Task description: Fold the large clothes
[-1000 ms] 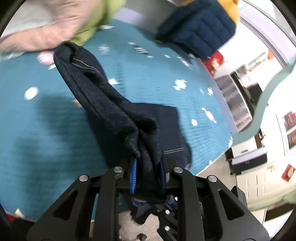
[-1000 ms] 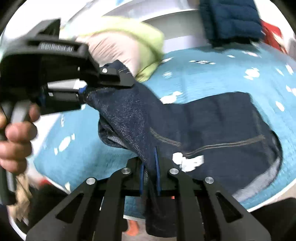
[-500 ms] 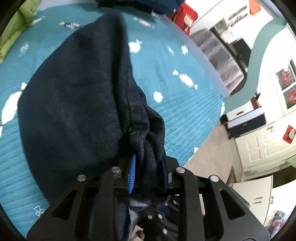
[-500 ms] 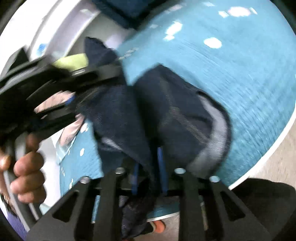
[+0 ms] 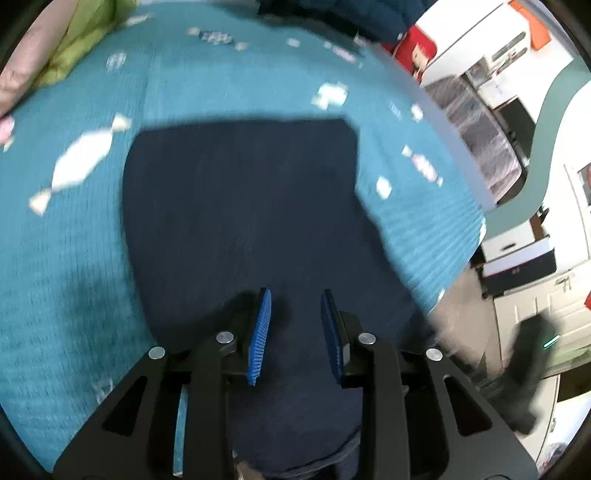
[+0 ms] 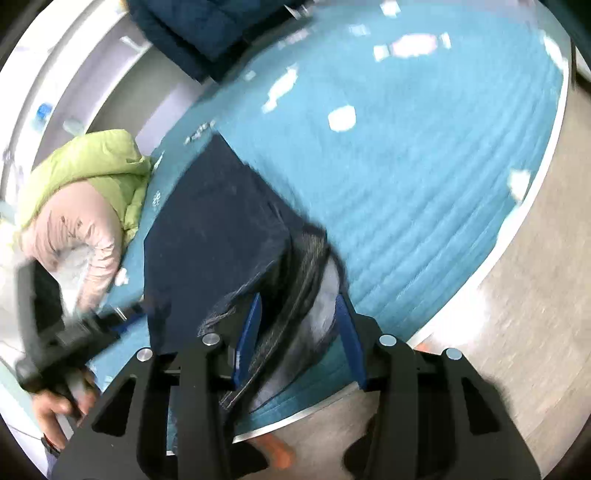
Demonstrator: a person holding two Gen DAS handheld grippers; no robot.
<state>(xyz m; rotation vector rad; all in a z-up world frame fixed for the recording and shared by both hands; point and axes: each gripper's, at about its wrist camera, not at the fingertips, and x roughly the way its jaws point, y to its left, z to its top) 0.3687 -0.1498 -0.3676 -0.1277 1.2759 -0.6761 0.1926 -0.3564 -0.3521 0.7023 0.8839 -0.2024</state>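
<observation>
Now both grippers gape, holding nothing: left gripper (image 5: pixel 295 325) over the jeans (image 5: pixel 251 206), lying flat on the bed (image 5: pixel 74 258); right gripper (image 6: pixel 295 332) at their 6 o'clock edge. Frames blurred.

Bedspread (image 5: pixel 229 85): teal, quilted in ribs, w/ white candy-shaped prints; covers the whole work surface.
Green jacket (image 6: pixel 92 166): puffy, lime; lies at the bedspread's edge, touching the pink jacket.
Pink jacket (image 6: pixel 79 225): puffy, pale; just below the green one in the right wrist view, partly on the teal cloth.
Navy jacket (image 6: pixel 199 29): quilted, dark blue; at the far edge of the bedspread, well apart from the green & pink pair.
Red box (image 5: pixel 415 51): beside the navy jacket, blurred.
Floor (image 6: pixel 517 314): grey-beige, past the bedspread's white rim.
Cabinets (image 5: pixel 546 306): white, doors w/ handles, in bkgd at right.
</observation>
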